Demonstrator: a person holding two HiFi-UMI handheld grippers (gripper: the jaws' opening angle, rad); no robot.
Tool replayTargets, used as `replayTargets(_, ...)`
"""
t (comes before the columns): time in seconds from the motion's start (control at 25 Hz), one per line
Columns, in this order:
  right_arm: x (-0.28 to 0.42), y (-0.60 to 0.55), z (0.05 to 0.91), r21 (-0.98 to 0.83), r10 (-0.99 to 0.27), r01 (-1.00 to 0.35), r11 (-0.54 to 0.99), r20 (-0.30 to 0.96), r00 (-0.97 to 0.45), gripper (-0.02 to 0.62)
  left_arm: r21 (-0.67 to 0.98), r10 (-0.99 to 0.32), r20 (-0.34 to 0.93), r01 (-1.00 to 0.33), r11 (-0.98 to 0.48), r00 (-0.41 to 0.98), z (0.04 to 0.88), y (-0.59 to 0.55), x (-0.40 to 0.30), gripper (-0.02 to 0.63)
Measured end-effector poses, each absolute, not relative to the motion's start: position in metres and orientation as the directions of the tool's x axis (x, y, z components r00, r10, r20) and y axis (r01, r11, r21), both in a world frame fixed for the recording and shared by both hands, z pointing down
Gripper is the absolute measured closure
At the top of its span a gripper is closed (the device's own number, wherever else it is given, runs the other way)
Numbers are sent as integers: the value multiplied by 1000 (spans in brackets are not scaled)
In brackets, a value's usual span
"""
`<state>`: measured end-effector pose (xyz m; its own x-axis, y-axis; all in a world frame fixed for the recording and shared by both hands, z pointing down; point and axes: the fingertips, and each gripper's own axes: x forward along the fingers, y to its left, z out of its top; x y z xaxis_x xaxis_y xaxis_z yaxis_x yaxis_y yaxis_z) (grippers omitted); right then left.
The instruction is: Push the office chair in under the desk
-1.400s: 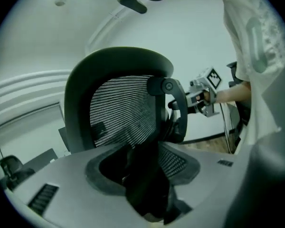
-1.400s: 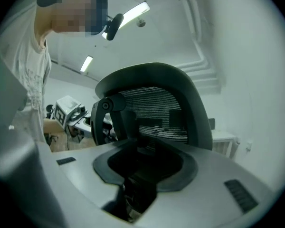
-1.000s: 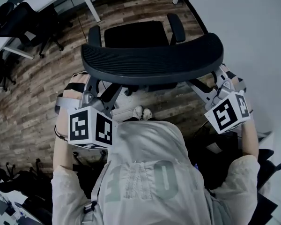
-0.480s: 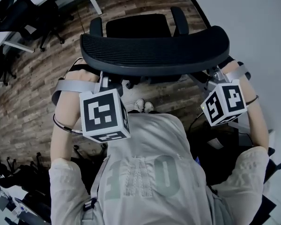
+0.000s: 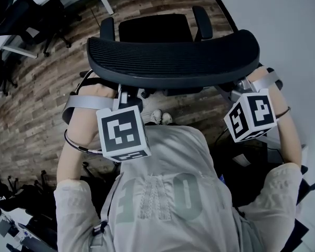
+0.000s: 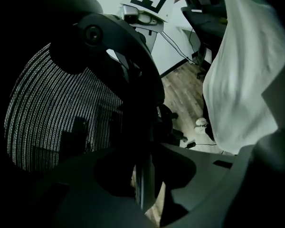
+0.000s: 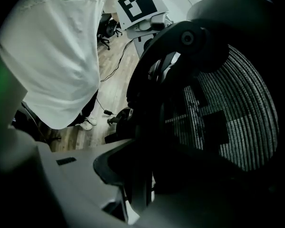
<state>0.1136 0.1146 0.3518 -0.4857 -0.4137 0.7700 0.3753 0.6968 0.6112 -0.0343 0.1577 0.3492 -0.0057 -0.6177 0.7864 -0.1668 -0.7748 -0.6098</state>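
The black office chair stands right in front of me on the wooden floor, its mesh backrest (image 5: 173, 56) nearest and its seat (image 5: 155, 28) beyond. Both grippers reach under the backrest's top edge, so only their marker cubes show from above: the left cube (image 5: 123, 133) and the right cube (image 5: 250, 115). In the left gripper view my left gripper (image 6: 145, 175) has its jaws on either side of the backrest's black frame (image 6: 133, 80). They have just been closing onto it. My right gripper (image 7: 140, 175) holds the frame's other side (image 7: 152, 89) in the same way, its jaws also just closed in.
White desk legs (image 5: 102, 1) and other black chairs (image 5: 26, 20) stand at the upper left. A large white surface (image 5: 283, 25) fills the upper right beside the chair. My shoes (image 5: 160, 118) are just behind the chair, and cables lie on the floor (image 7: 111, 75).
Both hands have rolled, turning their marker cubes. The left cube has shifted right and down. The jaws have settled under the backrest's rim, and the backrest sits slightly higher in the frame.
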Motion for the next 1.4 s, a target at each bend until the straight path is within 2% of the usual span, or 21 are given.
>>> replayTargets(0.56,100,101,353,611,-420,342,713,764,-489,492,-599,-611,792,-177,-781,16,351,140,-49,492)
replayTargets(1.4,63,2,354,624,-498,278,730,765,-409,491,-675,-679,734,-119,-728,-4,350,19,-92,492)
